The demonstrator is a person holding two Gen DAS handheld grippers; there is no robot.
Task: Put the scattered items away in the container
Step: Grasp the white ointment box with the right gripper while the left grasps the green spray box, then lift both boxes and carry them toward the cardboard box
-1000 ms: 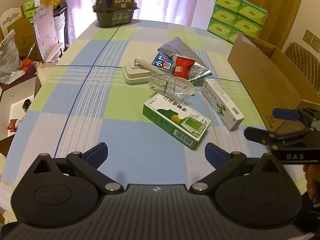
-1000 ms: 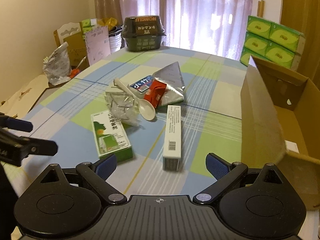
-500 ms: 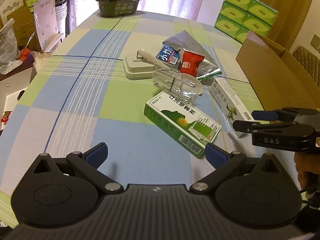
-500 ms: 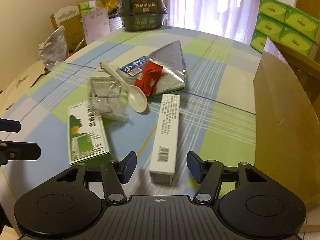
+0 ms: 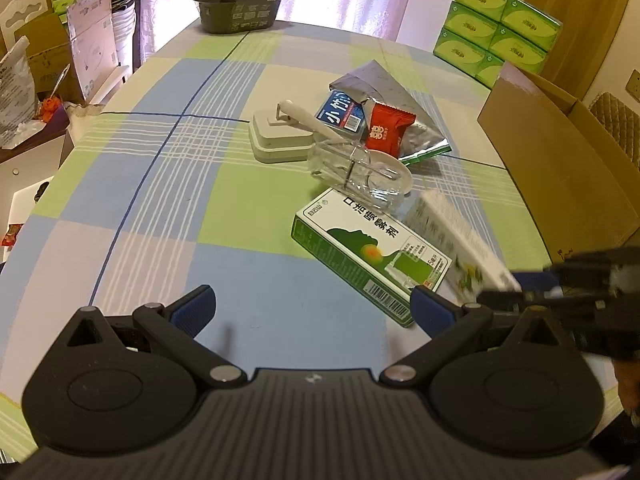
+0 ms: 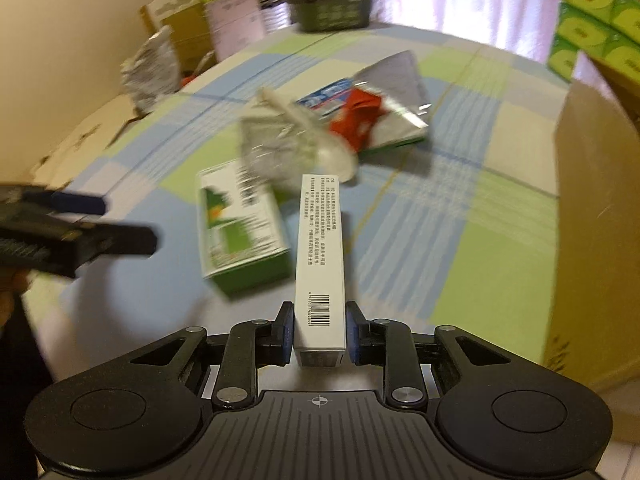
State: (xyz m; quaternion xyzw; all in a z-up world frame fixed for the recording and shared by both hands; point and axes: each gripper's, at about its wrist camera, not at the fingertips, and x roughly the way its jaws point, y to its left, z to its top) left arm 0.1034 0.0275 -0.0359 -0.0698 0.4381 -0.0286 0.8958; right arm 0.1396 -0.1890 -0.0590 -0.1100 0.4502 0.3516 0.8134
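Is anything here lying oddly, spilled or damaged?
Nothing looks spilled or broken. The white spoon lies propped across the clear plastic box, and the silver foil pouch is torn open. The right gripper holds the long white box lifted at one end.

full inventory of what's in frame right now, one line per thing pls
long white box: 1, white, barcode end in the right claw, lifted
green box: 1, green and white, table centre
clear plastic case: 1, transparent, behind the green box
white spoon: 1, resting across the case
white square pad: 1, left of the case
blue packet: 1, on the silver pouch
red packet: 1, on the silver pouch
silver pouch: 1, far side of the pile
cardboard box: 1, brown, open, right table edge
dark container: 1, far table end
green cartons: stack, far right
left claw: open, empty
right claw: shut on the long white box
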